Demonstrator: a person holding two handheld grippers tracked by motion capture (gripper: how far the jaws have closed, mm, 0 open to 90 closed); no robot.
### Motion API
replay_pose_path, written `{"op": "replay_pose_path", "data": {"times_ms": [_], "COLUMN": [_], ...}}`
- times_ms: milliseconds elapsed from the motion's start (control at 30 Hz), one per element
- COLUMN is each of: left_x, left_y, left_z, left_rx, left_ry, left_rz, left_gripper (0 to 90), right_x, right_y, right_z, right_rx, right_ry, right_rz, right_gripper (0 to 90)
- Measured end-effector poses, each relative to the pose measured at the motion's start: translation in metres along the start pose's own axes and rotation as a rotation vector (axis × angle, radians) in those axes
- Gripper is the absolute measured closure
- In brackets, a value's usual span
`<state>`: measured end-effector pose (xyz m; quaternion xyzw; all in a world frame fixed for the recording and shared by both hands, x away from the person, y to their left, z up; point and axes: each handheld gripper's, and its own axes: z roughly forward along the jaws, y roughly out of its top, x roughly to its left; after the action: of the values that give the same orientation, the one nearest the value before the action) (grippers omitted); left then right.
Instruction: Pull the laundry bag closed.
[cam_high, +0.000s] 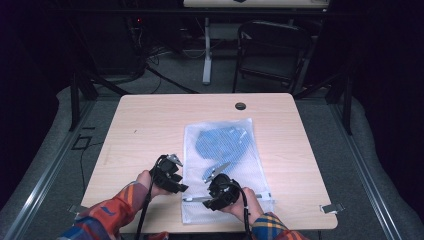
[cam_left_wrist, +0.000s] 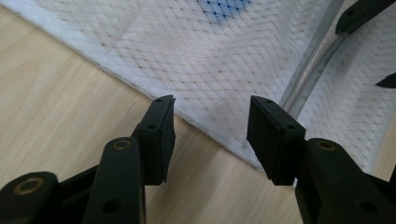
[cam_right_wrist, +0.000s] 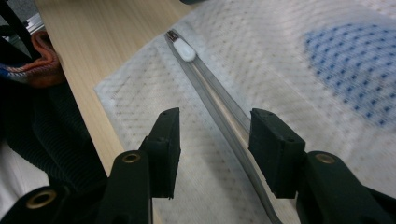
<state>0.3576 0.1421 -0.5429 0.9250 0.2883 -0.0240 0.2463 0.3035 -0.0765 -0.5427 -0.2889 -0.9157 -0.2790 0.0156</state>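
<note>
Left gripper hovers at the left edge of the white mesh zip bag, jaws apart with nothing pinched yet, the hem just beyond its pads. The bag lies flat near the front edge of the pale wooden tabletop, a blue cloth showing through the mesh. Over to the right gripper — jaws parted too, straddling the grey zip track, white zip pull further along. Best play, I'd say: pin the hem first, then bite the pull squarely — no mesh caught.

Bright tabletop, dark surroundings, soft focus
</note>
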Motion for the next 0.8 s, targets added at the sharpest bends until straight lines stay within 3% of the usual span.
{"op": "replay_pose_path", "data": {"times_ms": [233,267,367,400,500,800], "left_x": [-0.001,-0.002,-0.002,-0.001,-0.001,-0.001], "left_y": [0.001,0.001,0.001,0.001,0.0,-0.001], "left_z": [0.003,0.003,0.004,0.005,0.007,0.014], "left_rx": [0.014,0.02,0.021,0.027,0.034,0.077], "left_ry": [-0.034,-0.019,-0.027,-0.052,-0.056,-0.063], "left_rz": [0.008,0.013,0.011,0.012,0.007,0.006], "left_gripper": [67.9,68.8,72.6,76.6,81.1,87.2], "right_x": [0.007,0.008,0.009,0.011,0.012,0.014], "right_y": [0.01,0.011,0.014,0.017,0.021,0.027], "right_z": [0.016,0.018,0.021,0.025,0.03,0.04], "right_rx": [0.008,0.005,0.005,0.004,0.009,0.021], "right_ry": [0.021,0.025,0.032,0.036,0.031,0.024], "right_rz": [-0.01,-0.005,-0.008,-0.009,-0.014,-0.01], "right_gripper": [64.1,65.0,66.1,67.4,68.3,70.6]}}
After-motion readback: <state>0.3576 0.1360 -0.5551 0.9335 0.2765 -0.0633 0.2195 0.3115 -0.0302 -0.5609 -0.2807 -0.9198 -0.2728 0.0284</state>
